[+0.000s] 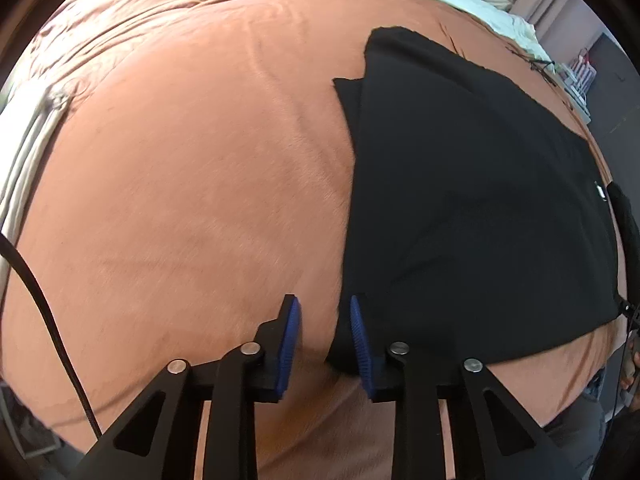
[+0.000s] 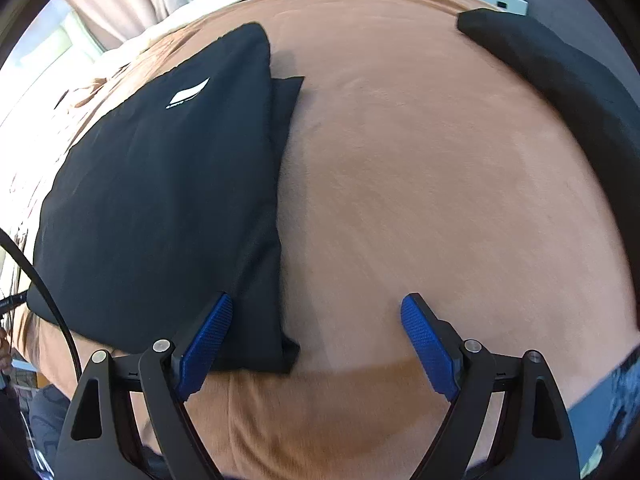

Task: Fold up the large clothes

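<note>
- Folded black garment (image 1: 472,200) lies flat on the orange bedspread (image 1: 180,180), frame right.
- Left gripper (image 1: 325,320): jaws slightly spread, empty.
- Right gripper (image 2: 316,316): jaws spread wide, empty.

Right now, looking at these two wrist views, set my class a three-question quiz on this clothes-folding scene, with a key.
1. True or false: the black garment lies folded on the orange-brown blanket.
2. Which claw is spread wider? A) left claw B) right claw
3. Fill in: the garment's printed logo is coloured ____.

Key:
1. True: it lies flat, with a layered edge showing.
2. B: the right claw's blue pads stand far apart. The left claw's are closer, straddling the garment's near corner without clamping it.
3. White.
</note>
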Tool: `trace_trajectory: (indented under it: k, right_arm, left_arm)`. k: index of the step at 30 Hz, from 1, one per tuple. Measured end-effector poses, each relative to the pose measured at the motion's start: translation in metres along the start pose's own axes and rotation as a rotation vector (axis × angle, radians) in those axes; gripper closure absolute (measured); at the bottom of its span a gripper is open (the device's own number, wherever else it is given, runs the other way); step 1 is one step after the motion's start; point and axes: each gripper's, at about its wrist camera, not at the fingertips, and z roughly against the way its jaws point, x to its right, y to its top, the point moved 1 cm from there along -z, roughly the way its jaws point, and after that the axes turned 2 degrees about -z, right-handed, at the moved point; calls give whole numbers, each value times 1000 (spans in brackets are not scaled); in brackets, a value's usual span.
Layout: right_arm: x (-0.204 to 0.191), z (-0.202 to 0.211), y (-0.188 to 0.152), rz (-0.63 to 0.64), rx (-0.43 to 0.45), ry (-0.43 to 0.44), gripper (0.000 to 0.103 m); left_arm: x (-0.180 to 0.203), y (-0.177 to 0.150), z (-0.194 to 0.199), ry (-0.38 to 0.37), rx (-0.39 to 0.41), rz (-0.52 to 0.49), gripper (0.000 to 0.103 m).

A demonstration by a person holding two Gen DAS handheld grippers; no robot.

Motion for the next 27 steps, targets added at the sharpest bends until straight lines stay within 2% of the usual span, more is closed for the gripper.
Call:
trace_trajectory:
  k: [1, 5, 6, 7, 9, 10, 13, 18, 21, 27]
  right_arm:
    - [-3, 11, 1, 3, 10, 6, 32]
    - [-19, 48, -5, 32, 75, 47, 32]
    - [-26, 55, -6, 44, 85, 57, 32]
    - [-35, 61, -4, 61, 94, 69, 32]
    - [-56, 68, -2, 93, 105, 103, 33]
    - [-68, 70, -1, 110, 108, 122, 33]
    - [-97, 69, 1, 152, 107, 166, 38]
    - [-146, 52, 0, 228, 71, 221, 40]
    - [-166, 37, 3, 261, 41, 242, 49]
    - [-193, 9, 25, 291, 37, 249, 60]
  left_arm:
    - [-3, -2, 8, -11, 18, 15, 75]
    - [-20, -10, 33, -110, 85, 100, 72]
    - [-23, -11, 36, -127, 94, 119, 62]
    - [-25, -13, 39, -146, 103, 140, 45]
    - [-26, -16, 43, -190, 132, 167, 31]
    - [-24, -17, 44, -211, 141, 174, 29]
    - [-22, -20, 33, -277, 124, 220, 28]
    - [-27, -27, 7, -341, 82, 314, 28]
    - [-31, -32, -3, -398, 78, 368, 28]
    - [-26, -24, -9, -494, 61, 401, 28]
